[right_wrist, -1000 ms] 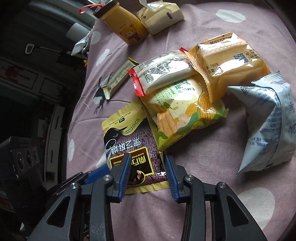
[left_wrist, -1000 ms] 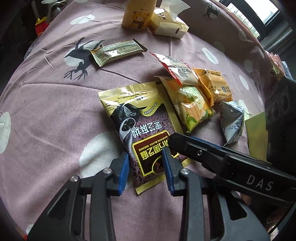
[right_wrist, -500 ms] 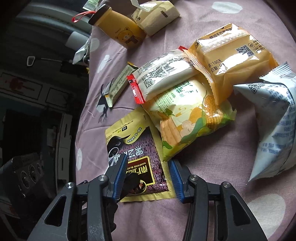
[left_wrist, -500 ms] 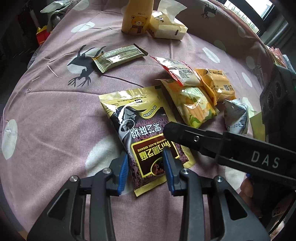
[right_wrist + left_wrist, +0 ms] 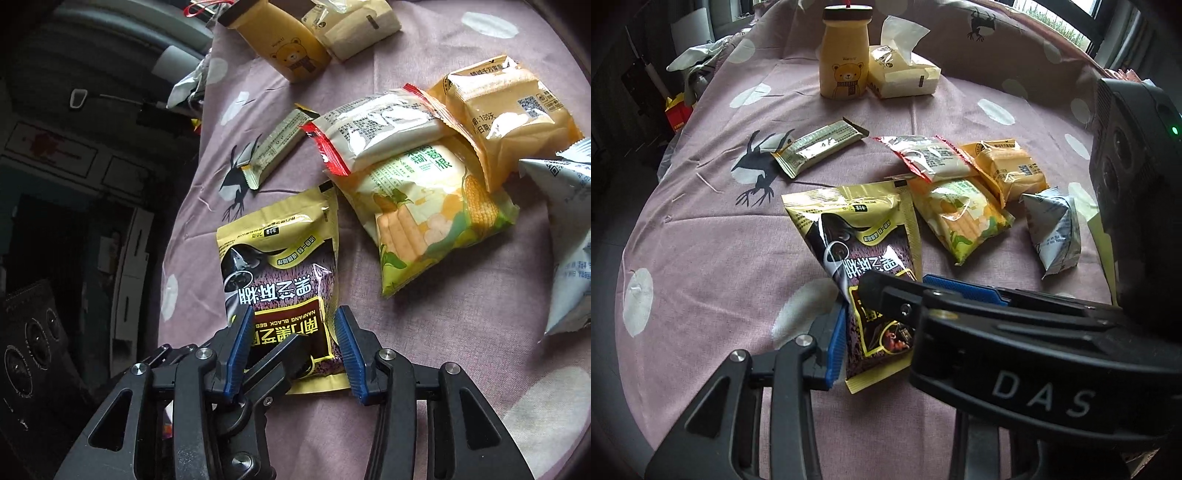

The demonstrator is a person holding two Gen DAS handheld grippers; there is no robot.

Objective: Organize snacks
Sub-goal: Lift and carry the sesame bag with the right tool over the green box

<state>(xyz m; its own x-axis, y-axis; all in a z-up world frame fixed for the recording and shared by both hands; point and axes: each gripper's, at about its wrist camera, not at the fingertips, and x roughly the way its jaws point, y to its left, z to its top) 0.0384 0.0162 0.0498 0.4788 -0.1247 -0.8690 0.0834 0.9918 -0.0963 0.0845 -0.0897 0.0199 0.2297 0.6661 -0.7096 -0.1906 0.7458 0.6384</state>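
Note:
A yellow and purple black sesame packet (image 5: 864, 236) lies on the mauve dotted tablecloth (image 5: 701, 277). Its near end is raised and pinched between the blue pads of my left gripper (image 5: 879, 321), which is shut on it. My right gripper (image 5: 897, 280) reaches in from the right and crosses over that end, hiding my left gripper's right finger. In the right wrist view the right gripper (image 5: 294, 312) is open, its pads on either side of the sesame packet (image 5: 284, 266) and of a black left finger (image 5: 284, 354) lying on it.
Beyond the packet are a corn snack bag (image 5: 964, 218), a red-edged white packet (image 5: 931, 157), an orange packet (image 5: 1008, 168), a silver-white pouch (image 5: 1054, 232) and a gold bar (image 5: 820, 147). A yellow bear bottle (image 5: 844, 62) and a tissue pack (image 5: 905, 72) stand at the far side. The table drops off at left.
The sesame packet's near end went from flat to raised and bent between my left pads. My right gripper's jaws widened and its arm now crosses closer in the left wrist view.

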